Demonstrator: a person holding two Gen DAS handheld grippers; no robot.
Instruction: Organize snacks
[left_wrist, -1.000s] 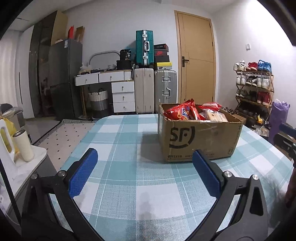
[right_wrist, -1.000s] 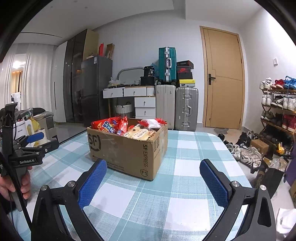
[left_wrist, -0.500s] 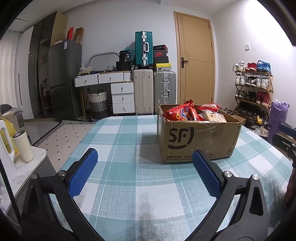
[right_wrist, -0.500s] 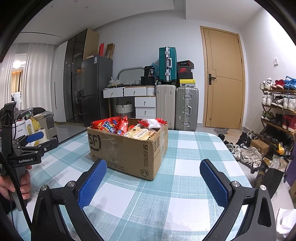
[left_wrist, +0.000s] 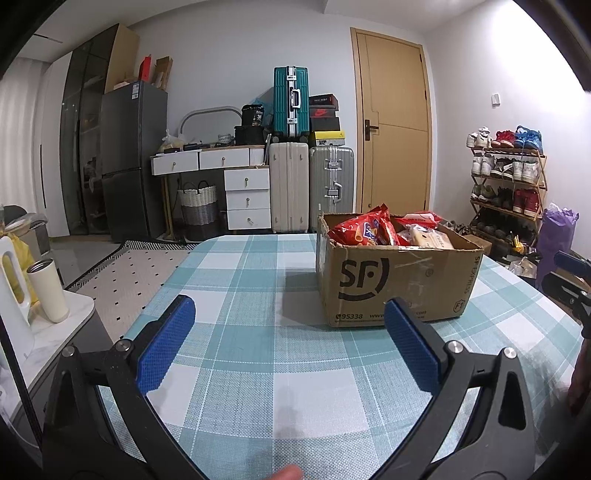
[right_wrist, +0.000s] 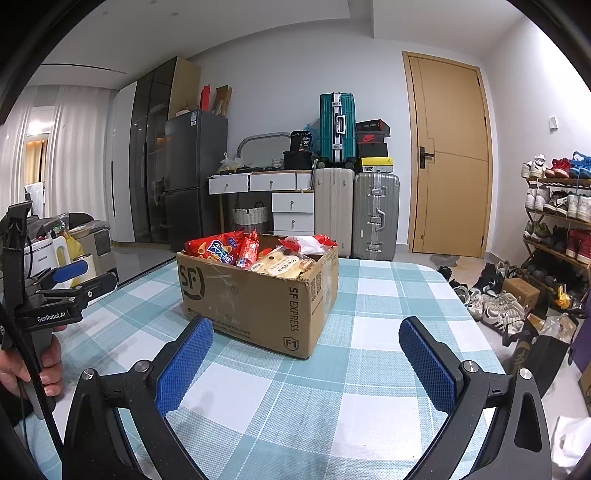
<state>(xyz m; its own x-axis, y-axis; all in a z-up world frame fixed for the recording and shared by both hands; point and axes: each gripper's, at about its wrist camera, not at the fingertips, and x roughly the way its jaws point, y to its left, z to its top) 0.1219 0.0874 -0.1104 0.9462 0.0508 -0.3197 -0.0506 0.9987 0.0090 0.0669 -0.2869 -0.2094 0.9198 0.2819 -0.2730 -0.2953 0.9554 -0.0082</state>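
My left fingers and right fingers both stood spread wide, gripping nothing, above the checked desk. The cardboard box of snacks sat mid-frame, ahead of both.

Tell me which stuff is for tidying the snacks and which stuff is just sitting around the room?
For the job:
- cardboard box on the checked table
- red snack bags inside it
- pale snack packet inside it
- left tool and right tool, both open and empty

Just lying about:
- suitcases
- shoe rack
- fridge
- white drawers
- cup
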